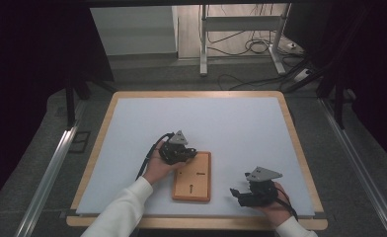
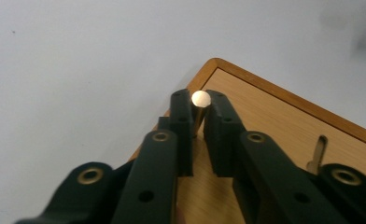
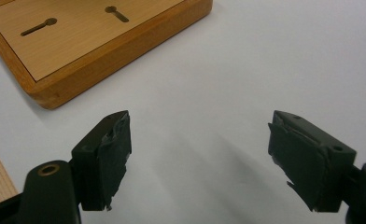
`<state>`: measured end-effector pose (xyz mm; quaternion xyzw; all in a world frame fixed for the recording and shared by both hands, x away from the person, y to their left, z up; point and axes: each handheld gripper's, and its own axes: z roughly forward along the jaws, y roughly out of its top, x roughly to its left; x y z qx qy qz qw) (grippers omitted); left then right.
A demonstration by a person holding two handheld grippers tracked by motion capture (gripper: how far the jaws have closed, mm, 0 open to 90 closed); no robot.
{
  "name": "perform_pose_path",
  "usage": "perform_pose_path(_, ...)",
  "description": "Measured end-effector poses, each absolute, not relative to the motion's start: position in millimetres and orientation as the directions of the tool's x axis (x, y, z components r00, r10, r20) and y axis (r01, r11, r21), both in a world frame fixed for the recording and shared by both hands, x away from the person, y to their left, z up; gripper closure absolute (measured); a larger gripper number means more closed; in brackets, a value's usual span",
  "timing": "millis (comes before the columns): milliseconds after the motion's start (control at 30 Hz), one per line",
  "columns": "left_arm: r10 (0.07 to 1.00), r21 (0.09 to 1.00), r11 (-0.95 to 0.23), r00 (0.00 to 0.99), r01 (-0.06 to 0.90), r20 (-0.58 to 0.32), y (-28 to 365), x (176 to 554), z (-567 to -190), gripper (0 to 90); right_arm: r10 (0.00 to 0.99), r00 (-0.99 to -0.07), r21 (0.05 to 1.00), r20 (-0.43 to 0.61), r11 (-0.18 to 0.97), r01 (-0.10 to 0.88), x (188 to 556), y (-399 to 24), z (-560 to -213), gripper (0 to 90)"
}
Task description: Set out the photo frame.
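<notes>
**Left gripper clamps the peg at the board's corner**

The left gripper [image 2: 199,119] is pinched tight on a small brass peg [image 2: 200,100], standing upright at the far left corner of the wooden board [image 1: 192,177]. That board lies near the table's [image 1: 132,123] near edge, between both hands. Off to the right, the right gripper [image 3: 200,154] hangs over the white surface, jaws spread wide, nothing between them.

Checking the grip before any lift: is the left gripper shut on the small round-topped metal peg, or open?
Shut on it. In the left gripper view, the left gripper has both black pads pressed against the small round-topped metal peg at the wooden board corner.
</notes>
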<state>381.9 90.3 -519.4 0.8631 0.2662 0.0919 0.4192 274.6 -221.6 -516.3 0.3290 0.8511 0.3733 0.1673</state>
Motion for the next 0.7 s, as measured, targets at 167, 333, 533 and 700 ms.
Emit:
perform_pose_path(167,0.526,0.761,-0.513,0.846,0.398,-0.087,93,386,-519,84.6,0.684,-0.729,0.745,-0.036,0.505,0.436,275,-222,-516,21.8)
perform_pose_path(333,0.526,0.761,-0.493,0.841,0.422,-0.126,94,388,-519,84.7,0.684,-0.729,0.743,-0.036,0.506,0.438,275,-222,-516,22.0)
perform_pose_path(533,0.52,0.74,-0.507,0.842,0.442,-0.146,95,392,-517,84.4,0.675,-0.737,0.745,-0.031,0.508,0.433,274,-220,-517,22.0)
perform_pose_path(700,0.526,0.734,-0.496,0.833,0.464,-0.171,94,393,-517,84.2,0.673,-0.739,0.752,-0.029,0.502,0.428,273,-219,-516,22.0)
